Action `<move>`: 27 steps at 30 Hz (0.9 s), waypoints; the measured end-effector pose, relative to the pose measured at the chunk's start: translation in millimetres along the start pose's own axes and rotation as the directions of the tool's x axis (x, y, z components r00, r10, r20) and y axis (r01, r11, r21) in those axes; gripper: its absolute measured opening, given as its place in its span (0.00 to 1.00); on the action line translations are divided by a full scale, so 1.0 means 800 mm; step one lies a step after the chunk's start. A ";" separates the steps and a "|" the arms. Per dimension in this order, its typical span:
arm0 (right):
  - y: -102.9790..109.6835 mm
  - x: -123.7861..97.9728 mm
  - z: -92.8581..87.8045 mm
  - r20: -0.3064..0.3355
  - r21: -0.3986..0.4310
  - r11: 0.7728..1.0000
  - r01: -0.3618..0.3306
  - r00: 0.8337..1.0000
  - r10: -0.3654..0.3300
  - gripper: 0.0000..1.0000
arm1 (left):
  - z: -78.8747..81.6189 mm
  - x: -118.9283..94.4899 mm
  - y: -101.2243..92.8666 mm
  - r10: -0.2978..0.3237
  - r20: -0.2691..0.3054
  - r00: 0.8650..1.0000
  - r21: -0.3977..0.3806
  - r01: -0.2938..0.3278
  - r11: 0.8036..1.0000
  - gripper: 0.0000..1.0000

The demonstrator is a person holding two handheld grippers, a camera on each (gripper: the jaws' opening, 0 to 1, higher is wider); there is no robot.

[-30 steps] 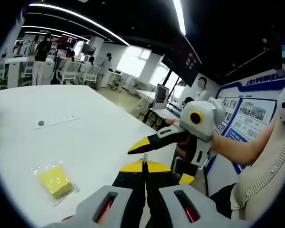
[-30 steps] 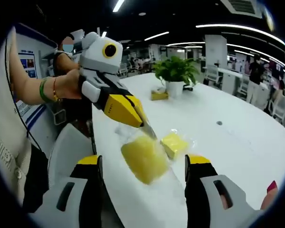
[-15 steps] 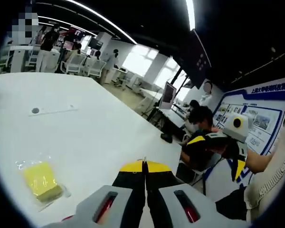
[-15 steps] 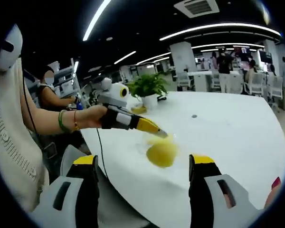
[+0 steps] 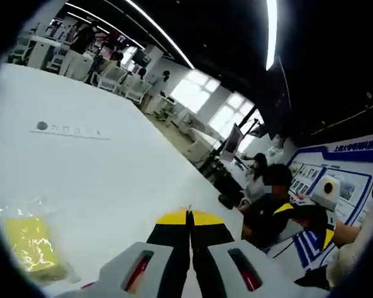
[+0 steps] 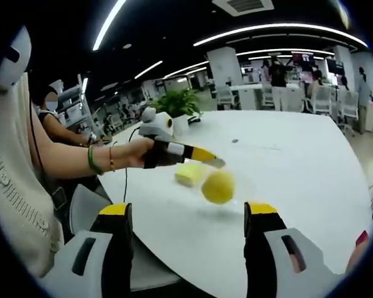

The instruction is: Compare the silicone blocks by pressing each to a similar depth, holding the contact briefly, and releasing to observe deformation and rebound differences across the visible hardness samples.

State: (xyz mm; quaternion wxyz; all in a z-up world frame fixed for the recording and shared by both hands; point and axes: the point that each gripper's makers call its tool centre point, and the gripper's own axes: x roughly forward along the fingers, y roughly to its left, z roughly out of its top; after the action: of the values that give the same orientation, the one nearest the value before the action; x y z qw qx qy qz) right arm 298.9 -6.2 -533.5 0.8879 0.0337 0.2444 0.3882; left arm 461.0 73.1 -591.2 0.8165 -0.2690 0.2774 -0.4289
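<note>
Yellow sample: round bagged silicone block (image 6: 218, 186) hangs off left gripper (image 6: 206, 158) tip, above the table (image 6: 298, 167), ahead of right gripper (image 6: 186, 214).
Left jaws: closed, pinching the bag film.
Right jaws: wide, holding nothing.
Second block: square (image 6: 189, 174), on table just behind.
Risk: thin pinch slips, block drops or swings; pressing mid-air gives no comparable depth.
</note>
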 end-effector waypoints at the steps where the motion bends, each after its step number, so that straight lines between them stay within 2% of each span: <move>1: -0.003 0.000 0.000 0.005 0.006 1.000 0.001 1.000 -0.001 0.66 | 0.003 0.004 0.010 0.012 0.020 1.000 -0.020 -0.012 1.000 0.00; 4: -0.014 -0.001 -0.004 0.003 0.027 0.999 0.018 1.000 -0.018 0.65 | 0.007 0.010 0.042 0.069 0.060 0.996 -0.085 -0.064 0.994 0.00; 8: -0.017 -0.004 -0.011 -0.002 0.037 0.999 0.017 1.000 -0.016 0.65 | 0.005 0.015 0.076 0.118 0.076 0.990 -0.169 -0.104 0.980 0.00; 12: -0.028 -0.005 -0.021 -0.019 0.052 0.998 0.029 0.999 -0.028 0.64 | 0.000 0.019 0.101 0.163 0.050 0.985 -0.165 -0.153 0.974 0.00; 21: -0.039 -0.009 -0.020 -0.006 0.060 0.998 0.033 0.999 -0.032 0.62 | -0.008 0.029 0.145 0.246 0.011 0.969 -0.177 -0.240 0.955 0.00; 23: -0.041 -0.009 -0.020 -0.010 0.058 0.998 0.034 0.999 -0.034 0.62 | -0.010 0.032 0.156 0.260 0.001 0.966 -0.205 -0.254 0.945 0.00; 24: -0.041 -0.008 -0.021 -0.013 0.058 0.998 0.033 0.999 -0.032 0.62 | -0.011 0.032 0.161 0.273 -0.006 0.962 -0.209 -0.269 0.940 0.00; 26: -0.041 -0.008 -0.021 -0.015 0.056 0.998 0.032 0.999 -0.031 0.62 | -0.021 0.029 0.174 0.327 -0.048 0.944 -0.143 -0.330 0.933 0.00; 27: -0.041 -0.007 -0.020 -0.013 0.057 0.998 0.032 0.999 -0.031 0.61 | -0.025 0.028 0.177 0.337 -0.061 0.939 -0.135 -0.343 0.930 0.00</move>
State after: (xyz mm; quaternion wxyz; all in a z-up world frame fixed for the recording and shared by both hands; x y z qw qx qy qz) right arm 310.2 -35.5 -553.7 0.8912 0.0530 0.2611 0.3671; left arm 536.3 119.0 -705.8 0.8516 -0.2673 0.3649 -0.2649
